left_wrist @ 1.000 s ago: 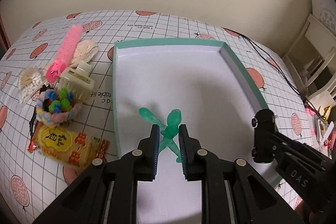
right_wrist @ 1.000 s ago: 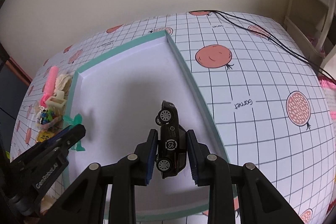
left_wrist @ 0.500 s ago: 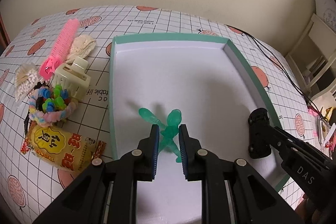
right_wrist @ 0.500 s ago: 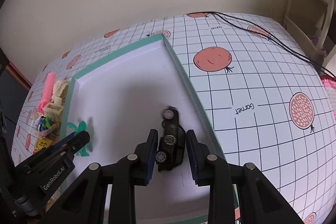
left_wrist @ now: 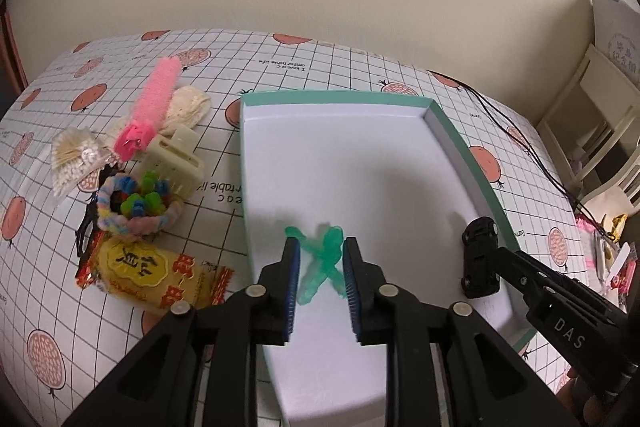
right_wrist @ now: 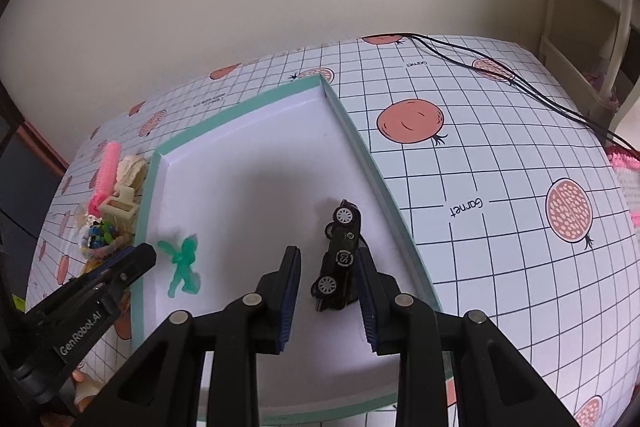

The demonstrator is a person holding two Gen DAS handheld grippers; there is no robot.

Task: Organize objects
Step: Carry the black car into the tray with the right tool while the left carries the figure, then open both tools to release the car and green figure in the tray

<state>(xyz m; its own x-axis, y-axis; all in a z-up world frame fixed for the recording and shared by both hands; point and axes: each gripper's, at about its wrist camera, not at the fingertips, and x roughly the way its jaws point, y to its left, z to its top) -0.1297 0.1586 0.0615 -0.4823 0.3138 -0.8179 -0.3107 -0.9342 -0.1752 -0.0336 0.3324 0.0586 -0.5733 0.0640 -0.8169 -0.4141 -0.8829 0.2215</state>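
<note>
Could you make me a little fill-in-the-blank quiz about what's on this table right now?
1. The black toy car lies inside the ____-rimmed box.
2. The figure between the left gripper fingers is coloured ____.
3. The right gripper fingers are ____, not clamping the car.

Missing words: green; green; open
</note>
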